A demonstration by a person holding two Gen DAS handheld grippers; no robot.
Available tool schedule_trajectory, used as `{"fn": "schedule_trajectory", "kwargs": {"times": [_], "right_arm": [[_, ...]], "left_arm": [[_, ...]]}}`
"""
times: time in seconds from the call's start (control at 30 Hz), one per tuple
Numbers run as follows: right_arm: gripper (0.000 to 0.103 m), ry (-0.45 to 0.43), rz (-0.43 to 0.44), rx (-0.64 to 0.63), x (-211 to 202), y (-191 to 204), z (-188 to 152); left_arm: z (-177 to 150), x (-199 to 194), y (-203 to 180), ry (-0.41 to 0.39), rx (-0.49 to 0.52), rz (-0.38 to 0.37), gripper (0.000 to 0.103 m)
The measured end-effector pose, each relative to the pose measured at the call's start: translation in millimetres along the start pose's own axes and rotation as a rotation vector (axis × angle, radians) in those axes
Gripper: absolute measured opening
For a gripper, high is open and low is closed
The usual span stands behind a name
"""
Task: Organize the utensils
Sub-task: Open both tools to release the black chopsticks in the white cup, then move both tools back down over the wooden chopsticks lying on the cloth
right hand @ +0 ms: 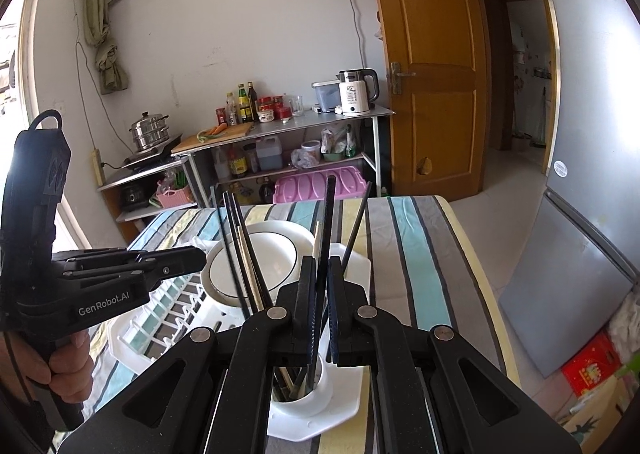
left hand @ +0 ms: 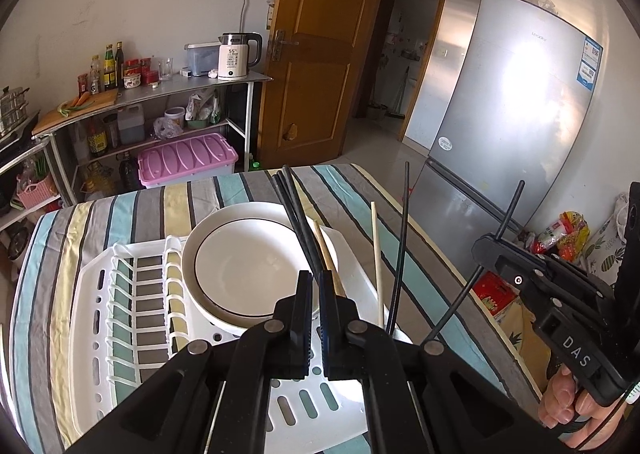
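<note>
setting: home kitchen, lived-in. evidence: tall silver two-door refrigerator (left hand: 508, 125) by an open wooden panel door (right hand: 432, 65) onto a tiled hallway. metal shelf rack (right hand: 280, 125) against a white wall carries a white electric kettle (right hand: 356, 93), dark sauce bottles and red-lidded jars (right hand: 248, 101), a wooden cutting board with carrots (right hand: 218, 133). stainless stacked steamer pot (right hand: 149, 131) on a cooktop beside it. pink plastic storage bin (left hand: 186, 159) under the rack. near table with striped cloth (left hand: 240, 189) holds a white plastic dish rack (left hand: 132, 294) and white black-rimmed plate (left hand: 244, 262).
</note>
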State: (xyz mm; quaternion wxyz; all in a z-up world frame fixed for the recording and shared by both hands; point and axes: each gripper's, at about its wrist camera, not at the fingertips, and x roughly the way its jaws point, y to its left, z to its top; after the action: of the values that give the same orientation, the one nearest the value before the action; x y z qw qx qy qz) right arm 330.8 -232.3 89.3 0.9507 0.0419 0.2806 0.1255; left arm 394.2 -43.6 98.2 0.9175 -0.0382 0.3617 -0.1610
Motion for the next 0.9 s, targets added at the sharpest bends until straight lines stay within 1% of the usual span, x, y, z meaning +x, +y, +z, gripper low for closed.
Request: {"fn": "schedule_trajectory", "kwargs": {"times": [0.13,0.23,0.4,0.57,0.73,0.9], "right_arm": [[0.007,0.004,-0.002,0.005,-1.9,0.9,0.3],[0.017,-0.002,0.000,0.001,-7.2,2.8,-1.7],[0.018,-0.015,-0.004,-0.008,-25.0,6.4,-11.0],[0.018,-0.022,0.007,0.006,-49.8,7.9,-29.8],[0.018,-0.020,0.018,0.010,-76.4,15.7,-57.6],[0.018,-0.017,0.008,0.006,-100.2,27.5,-85.9]], "left_arm": [[-2.8,-6.9,1.4,-0.010,-0.002,-0.010,0.003],[-7.0,-14.9,2.0,-0.016,-0.003,-0.015,0.005],[-26.2,-37.6,3.1,-0.033,-0.002,-0.009,0.007],[-58.6,-68.0,3.9,-0.061,0.014,0.015,0.007],[-97.3,-97.2,4.1,-0.082,0.003,0.018,0.007],[-139.1,-121.5,0.8,-0.091,-0.006,0.028,0.007]]}}
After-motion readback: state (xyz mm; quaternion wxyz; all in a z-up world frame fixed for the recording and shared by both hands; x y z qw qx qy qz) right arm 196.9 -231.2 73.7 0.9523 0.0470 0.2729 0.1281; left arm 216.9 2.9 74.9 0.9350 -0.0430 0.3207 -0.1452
